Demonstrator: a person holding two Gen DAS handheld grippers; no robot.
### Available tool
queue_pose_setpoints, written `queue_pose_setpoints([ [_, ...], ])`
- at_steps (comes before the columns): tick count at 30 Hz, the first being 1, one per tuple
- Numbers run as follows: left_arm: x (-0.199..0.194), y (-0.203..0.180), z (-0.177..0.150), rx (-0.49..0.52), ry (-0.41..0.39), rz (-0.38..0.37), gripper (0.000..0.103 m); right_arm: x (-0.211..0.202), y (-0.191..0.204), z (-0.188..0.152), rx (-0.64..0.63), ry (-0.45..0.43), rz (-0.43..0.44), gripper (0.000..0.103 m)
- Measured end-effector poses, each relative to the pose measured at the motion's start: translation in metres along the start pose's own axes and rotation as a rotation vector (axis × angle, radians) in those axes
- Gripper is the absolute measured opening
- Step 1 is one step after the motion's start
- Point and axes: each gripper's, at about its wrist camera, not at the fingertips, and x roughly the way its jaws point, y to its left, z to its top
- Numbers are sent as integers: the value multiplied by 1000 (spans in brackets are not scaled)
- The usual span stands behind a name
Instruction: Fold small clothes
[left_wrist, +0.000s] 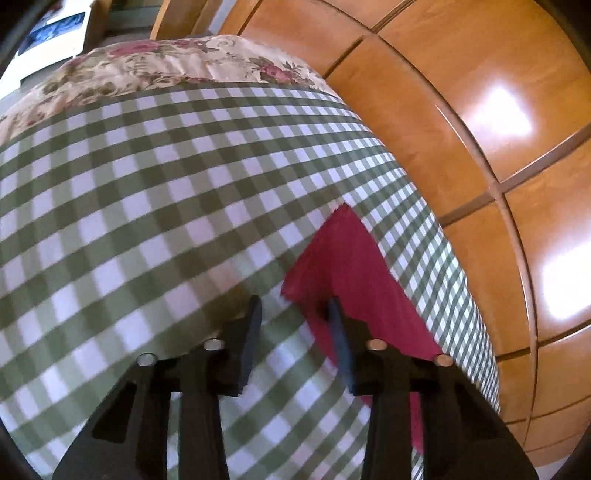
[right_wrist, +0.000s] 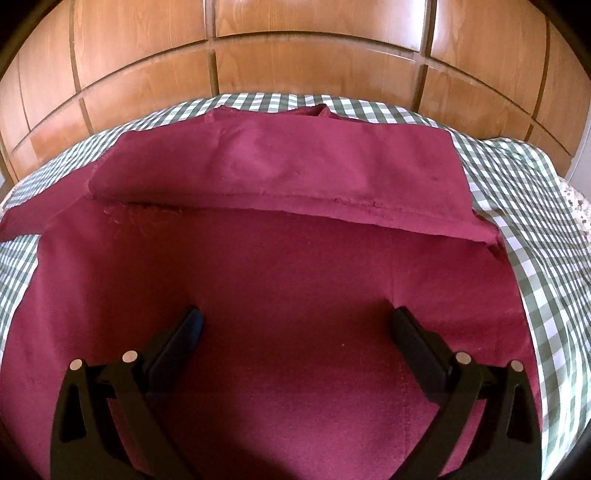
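**Maroon garment part-folded on the checked cloth**

Garment (right_wrist: 295, 258) in dark maroon fabric lies spread on a green-and-white gingham cloth (right_wrist: 535, 229), its far portion turned back over itself so that a doubled band with a raw edge runs across the middle of the right wrist view. The right gripper (right_wrist: 297, 321) hangs over the near, single layer with its jaws wide apart and nothing between them. In the left wrist view only a pointed corner of the garment (left_wrist: 347, 266) shows, lying near the edge of the gingham cloth (left_wrist: 147, 206). The left gripper (left_wrist: 293, 306) stands with a moderate gap between its jaws; its right-hand finger (left_wrist: 338, 332) overlaps that corner's edge, though contact is unclear. A floral fabric (left_wrist: 166, 62) lies beyond the gingham, and glossy wooden panelled doors (right_wrist: 295, 48) stand behind.
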Motion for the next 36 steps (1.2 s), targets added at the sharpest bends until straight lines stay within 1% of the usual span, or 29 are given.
queue_pose_setpoints([
  [2, 3, -4, 3, 13, 4, 1, 8, 0, 0, -1, 0, -1, -2, 101],
  [3, 3, -8, 4, 27, -3, -2, 6, -1, 0, -1, 0, -2, -2, 101],
  [5, -11, -25, -2, 86, -38, -45, 6, -1, 0, -1, 1, -3, -1, 101],
  [9, -39, -62, -26, 190, -66, -149, 6, 0, 0, -1, 3, -4, 3, 101],
  [11, -52, -89, -47, 257, -68, -211, 6, -1, -1, -1, 6, -5, 6, 101],
  [12, -56, -98, -54, 279, -65, -230, 6, -1, -1, -1, 6, -5, 7, 101],
  [14, -62, -125, -79, 352, -53, -269, 6, -1, -1, -1, 6, -6, 7, 101],
  [16, -63, -153, -107, 428, -32, -304, 6, -1, -1, -1, 8, -6, 10, 101],
  [19, -57, -189, -149, 527, 20, -346, 6, -1, -2, -1, 9, -6, 11, 101],
  [21, -48, -212, -180, 598, 62, -353, 6, -1, -2, -1, 10, -7, 13, 101],
  [22, -43, -219, -191, 611, 84, -362, 6, -1, -2, -1, 12, -7, 14, 101],
  [24, -30, -233, -214, 646, 131, -360, 6, -1, -2, 0, 12, -3, 14, 101],
  [27, -17, -244, -241, 696, 178, -324, 7, -3, 1, 5, 0, 22, 4, 101],
  [28, -18, -244, -246, 706, 181, -328, 12, -4, 0, 8, 8, 34, 15, 100],
  [29, -22, -244, -251, 720, 182, -336, 21, -5, 0, 11, 21, 40, 38, 94],
  [30, -25, -242, -253, 735, 169, -337, 28, -9, 1, 16, 44, 43, 90, 89],
  [31, -29, -238, -254, 743, 146, -327, 46, -12, 4, 21, 59, 44, 136, 87],
  [32, -32, -235, -253, 739, 126, -322, 58, -14, 8, 25, 73, 45, 189, 82],
  [33, -38, -226, -251, 727, 105, -327, 58, -16, 16, 32, 93, 53, 270, 80],
  [34, -40, -220, -250, 720, 103, -324, 58, -17, 25, 38, 108, 63, 349, 79],
  [35, -42, -212, -246, 709, 99, -310, 58, -16, 32, 43, 115, 74, 403, 76],
  [36, -43, -201, -241, 693, 92, -290, 58, -14, 46, 51, 124, 95, 476, 73],
])
